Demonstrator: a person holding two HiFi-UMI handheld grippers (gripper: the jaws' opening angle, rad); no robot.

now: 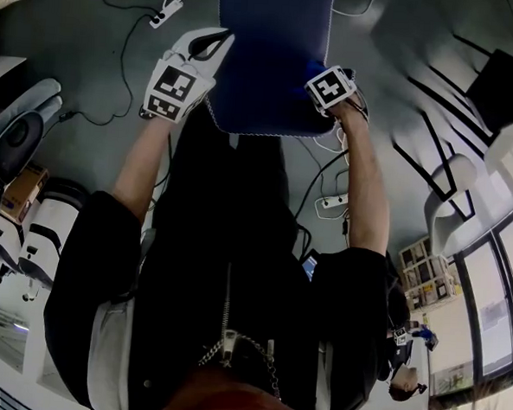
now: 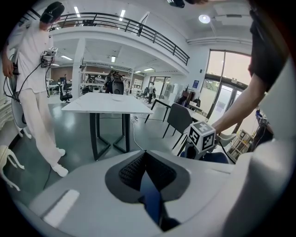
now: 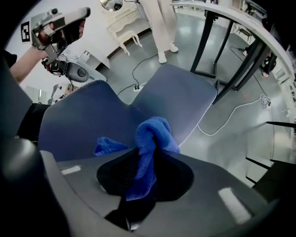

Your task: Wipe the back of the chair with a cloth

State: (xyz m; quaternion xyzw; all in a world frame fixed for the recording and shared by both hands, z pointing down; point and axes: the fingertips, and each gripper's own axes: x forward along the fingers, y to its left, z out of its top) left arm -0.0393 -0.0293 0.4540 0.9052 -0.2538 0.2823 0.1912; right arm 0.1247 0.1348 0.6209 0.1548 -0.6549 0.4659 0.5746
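Grey floor (image 1: 75, 50) strewn with cables (image 1: 126, 70). My right gripper (image 3: 145, 159) pinches the cloth (image 3: 155, 132) by the chair (image 3: 92, 120) back; my left gripper (image 2: 147, 171) clamps its edge.

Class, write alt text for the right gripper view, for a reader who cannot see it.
The right gripper's jaws are shut on a bunched blue cloth, held in front of the dark blue chair. Beyond lie a grey floor, black table legs and a white cable.

White power strips (image 1: 167, 14) and black cables (image 1: 124, 57) lie on the glossy grey floor (image 1: 68, 32), where a table (image 2: 104, 102) stands.
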